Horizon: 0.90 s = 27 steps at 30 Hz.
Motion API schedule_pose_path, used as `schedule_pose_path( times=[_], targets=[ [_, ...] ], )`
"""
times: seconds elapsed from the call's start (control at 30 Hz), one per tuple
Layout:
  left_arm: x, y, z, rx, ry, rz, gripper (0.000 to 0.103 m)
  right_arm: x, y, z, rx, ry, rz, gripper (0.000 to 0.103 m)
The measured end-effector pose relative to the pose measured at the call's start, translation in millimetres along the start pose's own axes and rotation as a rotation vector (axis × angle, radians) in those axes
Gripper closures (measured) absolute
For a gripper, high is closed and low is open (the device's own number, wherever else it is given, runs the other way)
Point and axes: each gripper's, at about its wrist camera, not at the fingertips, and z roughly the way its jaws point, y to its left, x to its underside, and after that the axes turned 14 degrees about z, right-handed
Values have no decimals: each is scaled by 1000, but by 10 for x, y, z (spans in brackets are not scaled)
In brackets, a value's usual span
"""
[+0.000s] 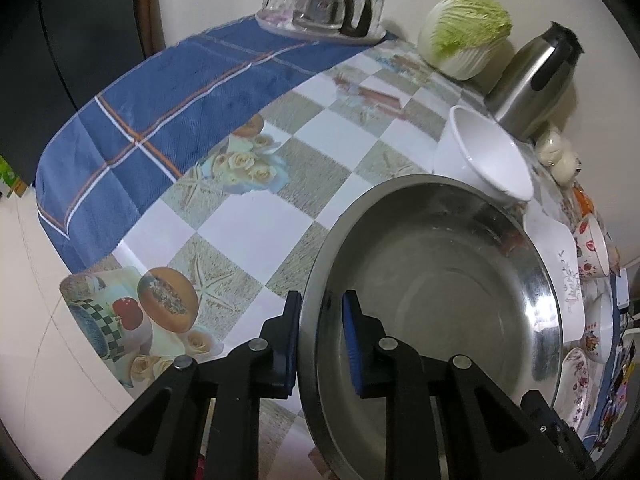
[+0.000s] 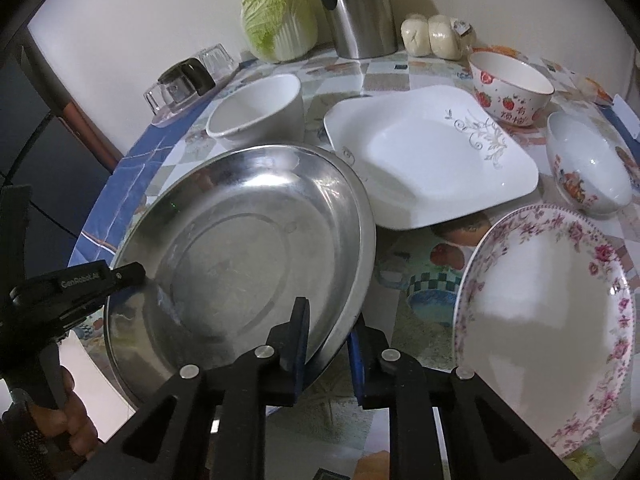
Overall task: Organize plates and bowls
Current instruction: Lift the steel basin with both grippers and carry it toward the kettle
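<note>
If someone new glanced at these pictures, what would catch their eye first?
The large steel plate dominates the table's near edge, with the left hand-held gripper and right hand-held gripper each straddling its rim. Behind it sits a white square plate; to the right, a floral plate.

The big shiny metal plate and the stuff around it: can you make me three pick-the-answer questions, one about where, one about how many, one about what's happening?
1. What is left of the steel jug?
A cabbage
B buns
C strawberry bowl

2. How many tongs grip the metal plate?
A none
B one
C two

3. The white square plate is:
A empty
B full of soup
C upside down

Answers:
1 A, the cabbage sits left of it.
2 C, the left tongs and right tongs each straddle its rim.
3 A, its hollow shows bare white.
</note>
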Motion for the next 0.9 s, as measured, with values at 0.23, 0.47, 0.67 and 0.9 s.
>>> schedule_pose_path(
  times=[0.23,0.47,0.67,0.9],
  targets=[
    [-13,-177,-118,-6,-31,34,82,-27,-135,-159,-26,-18,15,83],
    [-58,-475,-134,-6,-48,98,82,-91,-314,-296,-20,-44,33,83],
    [-65,-779,-175,27,-66,151,82,-164,-590,-409,-8,-63,83,83],
    [-63,-1088,-152,31,-65,203,82,-213,-854,-496,8,-78,126,83]
  ],
)
